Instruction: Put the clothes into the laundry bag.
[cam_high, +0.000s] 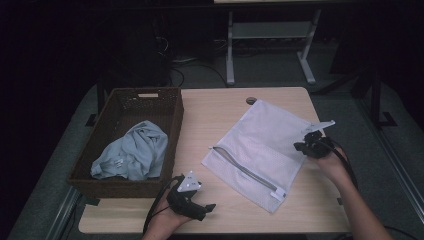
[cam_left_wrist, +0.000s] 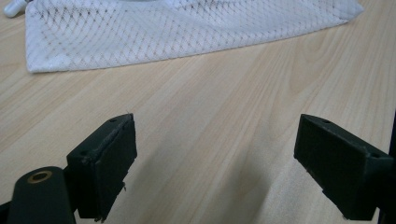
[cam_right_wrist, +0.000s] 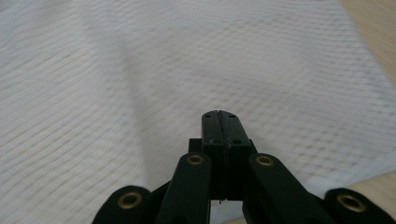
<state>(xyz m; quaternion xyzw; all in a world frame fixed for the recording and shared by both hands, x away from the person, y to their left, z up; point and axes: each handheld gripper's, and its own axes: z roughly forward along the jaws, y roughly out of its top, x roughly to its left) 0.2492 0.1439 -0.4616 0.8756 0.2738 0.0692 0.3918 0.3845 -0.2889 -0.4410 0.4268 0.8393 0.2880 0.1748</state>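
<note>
A white mesh laundry bag (cam_high: 260, 145) lies flat on the wooden table (cam_high: 215, 110), its grey zip (cam_high: 242, 170) along the near edge. My right gripper (cam_high: 301, 146) is at the bag's right edge with its jaws pressed together; in the right gripper view the gripper (cam_right_wrist: 219, 114) is shut over the mesh (cam_right_wrist: 140, 70), and I see no cloth pinched between the jaws. My left gripper (cam_high: 209, 206) rests near the front edge, apart from the bag. In the left gripper view that gripper (cam_left_wrist: 215, 158) stands wide open over bare wood, with the bag (cam_left_wrist: 163, 32) ahead.
A dark wicker basket (cam_high: 125, 187) sits at the table's left and holds a crumpled blue-grey cloth (cam_high: 132, 152). A round cable hole (cam_high: 251, 100) is at the table's back edge. Behind the table stand white metal legs (cam_high: 230, 45) and floor cables.
</note>
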